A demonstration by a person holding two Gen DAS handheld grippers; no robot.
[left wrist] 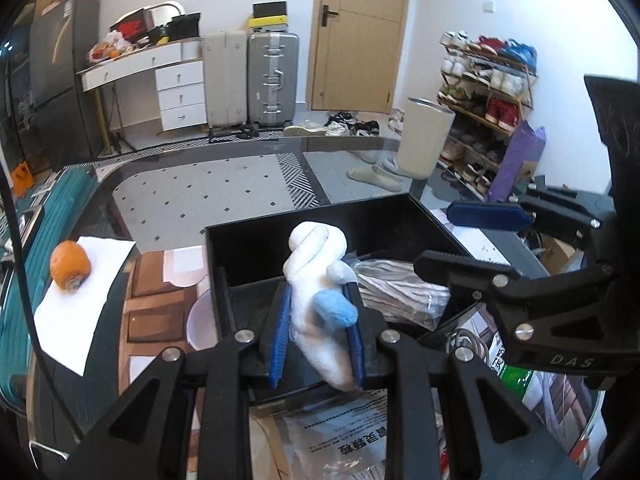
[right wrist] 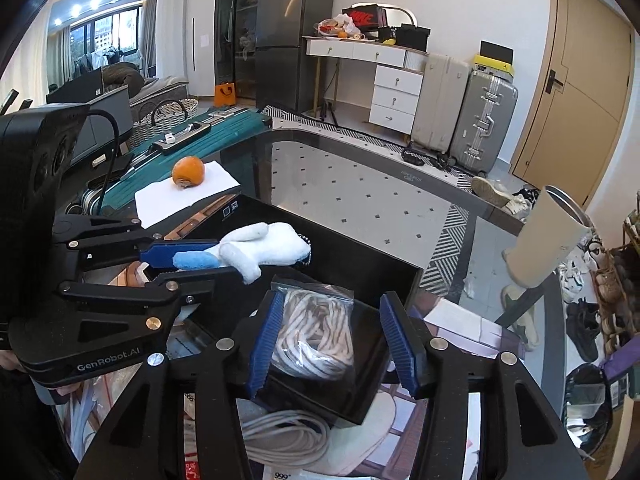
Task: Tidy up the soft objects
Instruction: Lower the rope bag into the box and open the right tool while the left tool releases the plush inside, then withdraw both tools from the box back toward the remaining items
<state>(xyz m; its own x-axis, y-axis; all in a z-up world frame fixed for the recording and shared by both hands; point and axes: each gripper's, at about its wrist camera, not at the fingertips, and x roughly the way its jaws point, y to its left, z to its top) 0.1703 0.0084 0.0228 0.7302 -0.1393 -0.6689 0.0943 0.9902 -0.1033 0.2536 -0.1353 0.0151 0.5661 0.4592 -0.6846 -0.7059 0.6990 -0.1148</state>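
Note:
My left gripper is shut on a white plush toy with a blue paw and holds it above a black open box. The toy and left gripper also show at the left of the right wrist view. A clear bag of white cord lies inside the box; it shows in the left wrist view too. My right gripper is open above the bag, one finger on each side, and appears at the right of the left wrist view.
An orange rests on white paper at the left of the glass table. A coiled grey cable and papers lie near the box. A teal suitcase lies beyond the table's left edge.

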